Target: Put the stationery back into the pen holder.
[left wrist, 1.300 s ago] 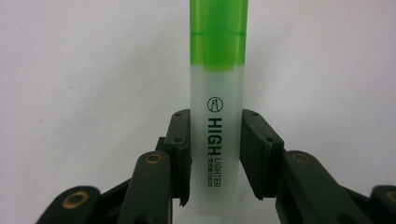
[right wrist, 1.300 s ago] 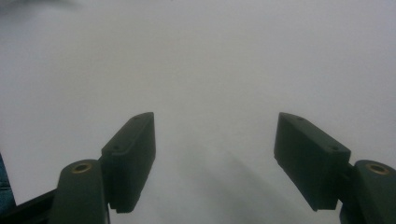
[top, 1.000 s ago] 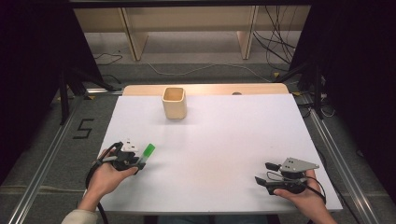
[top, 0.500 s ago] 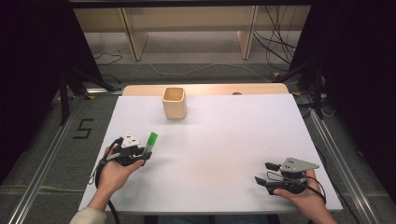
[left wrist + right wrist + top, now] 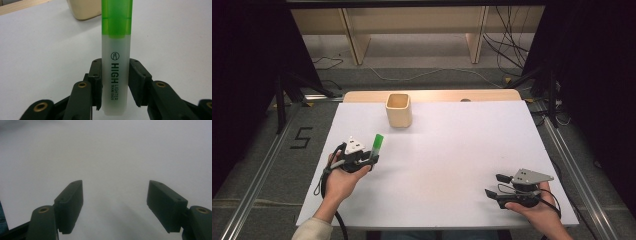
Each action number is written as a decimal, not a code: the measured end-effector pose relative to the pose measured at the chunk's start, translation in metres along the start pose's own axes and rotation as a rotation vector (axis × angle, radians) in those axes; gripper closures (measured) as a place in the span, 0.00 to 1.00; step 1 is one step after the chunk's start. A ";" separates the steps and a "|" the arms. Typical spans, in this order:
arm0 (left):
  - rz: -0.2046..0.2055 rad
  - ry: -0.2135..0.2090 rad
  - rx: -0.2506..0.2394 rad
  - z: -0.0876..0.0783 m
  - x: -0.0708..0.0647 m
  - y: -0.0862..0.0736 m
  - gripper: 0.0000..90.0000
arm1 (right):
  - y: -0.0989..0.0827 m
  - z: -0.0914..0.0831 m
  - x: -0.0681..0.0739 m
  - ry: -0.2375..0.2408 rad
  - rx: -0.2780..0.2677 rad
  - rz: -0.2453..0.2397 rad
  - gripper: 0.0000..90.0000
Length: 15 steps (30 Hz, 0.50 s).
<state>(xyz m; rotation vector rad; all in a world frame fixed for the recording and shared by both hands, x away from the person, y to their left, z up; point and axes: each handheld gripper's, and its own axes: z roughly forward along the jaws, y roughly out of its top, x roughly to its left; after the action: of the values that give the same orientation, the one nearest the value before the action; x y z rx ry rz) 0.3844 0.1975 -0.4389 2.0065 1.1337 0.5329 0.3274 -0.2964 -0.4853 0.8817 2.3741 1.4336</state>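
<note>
High view: the left gripper (image 5: 373, 161) sits over the left part of the white table (image 5: 452, 150), held in the person's left hand (image 5: 343, 175). Its two black jaws are closed on the pale lower barrel of a green highlighter (image 5: 377, 145), which sticks out past the fingertips and points toward the far side of the table, green cap end away from the hand. A beige cup (image 5: 399, 110) stands upright near the far edge of the table, well apart from the highlighter and a little to its right.

Left gripper view, looking along the jaws: the highlighter (image 5: 116, 50) stands straight up the middle of the picture, and both pads press on its frosted barrel, one on each side of the printed word "HIGH". The green cap reaches to the top edge. Behind it, at the top, is the lower part of the beige cup (image 5: 85, 10), standing on the white table (image 5: 37, 50).

At the near right corner of the table in the high view, the right gripper (image 5: 494, 185) lies low in the person's right hand (image 5: 537, 212), its jaws pointing left across the table. In the right gripper view the right gripper (image 5: 115, 205) has its jaws spread wide apart with nothing but bare white table (image 5: 112, 152) between them.
</note>
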 end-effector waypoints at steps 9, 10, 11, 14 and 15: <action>0.002 -0.005 -0.012 0.009 -0.004 0.009 0.73 | 0.000 0.000 0.000 0.000 0.001 0.004 0.33; 0.004 -0.004 -0.016 0.009 -0.005 0.010 0.74 | 0.000 0.000 0.000 0.001 0.001 0.003 0.33; -0.001 -0.001 -0.021 0.010 -0.005 0.012 0.74 | 0.000 0.000 0.000 0.009 0.003 0.006 0.33; -0.001 -0.001 -0.025 0.013 -0.006 0.016 0.74 | 0.000 0.000 0.000 0.001 -0.002 0.000 0.33; 0.002 0.000 -0.030 0.014 -0.007 0.017 0.73 | 0.000 0.000 0.000 0.001 0.000 0.001 0.33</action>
<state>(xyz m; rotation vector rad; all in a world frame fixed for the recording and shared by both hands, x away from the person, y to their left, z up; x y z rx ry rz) 0.3992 0.1808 -0.4345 1.9825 1.1179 0.5479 0.3275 -0.2964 -0.4854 0.8826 2.3746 1.4352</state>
